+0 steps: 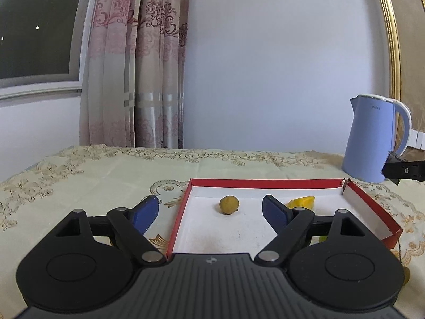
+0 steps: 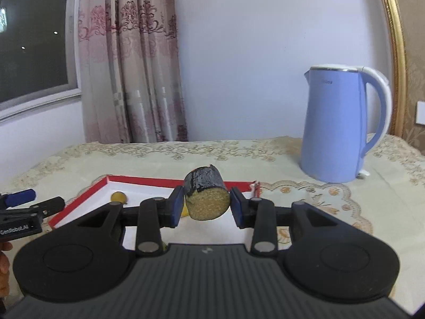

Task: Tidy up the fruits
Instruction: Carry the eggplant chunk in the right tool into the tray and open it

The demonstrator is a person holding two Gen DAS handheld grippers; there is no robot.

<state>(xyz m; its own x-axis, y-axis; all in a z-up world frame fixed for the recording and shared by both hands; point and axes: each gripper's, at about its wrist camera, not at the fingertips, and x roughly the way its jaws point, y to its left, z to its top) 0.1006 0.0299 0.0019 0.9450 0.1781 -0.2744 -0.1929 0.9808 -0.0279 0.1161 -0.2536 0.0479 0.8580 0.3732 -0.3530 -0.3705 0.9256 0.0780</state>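
A shallow red-rimmed box (image 1: 265, 183) with a white floor lies on the table. In it sit a small round yellow-brown fruit (image 1: 229, 204) and a yellow fruit piece (image 1: 302, 201), partly hidden by my finger. My left gripper (image 1: 211, 211) is open and empty, its left finger outside the box's left wall. My right gripper (image 2: 206, 206) is shut on a short dark-skinned sugarcane chunk (image 2: 207, 195) with a yellow cut face, held above the box (image 2: 148, 180). The round fruit also shows in the right wrist view (image 2: 118, 196).
A blue electric kettle (image 1: 372, 138) (image 2: 337, 125) stands at the table's back right. An embroidered cream tablecloth (image 1: 106, 170) covers the table. A curtain and window are behind. A greenish bit (image 1: 322, 238) peeks from behind my left gripper's linkage.
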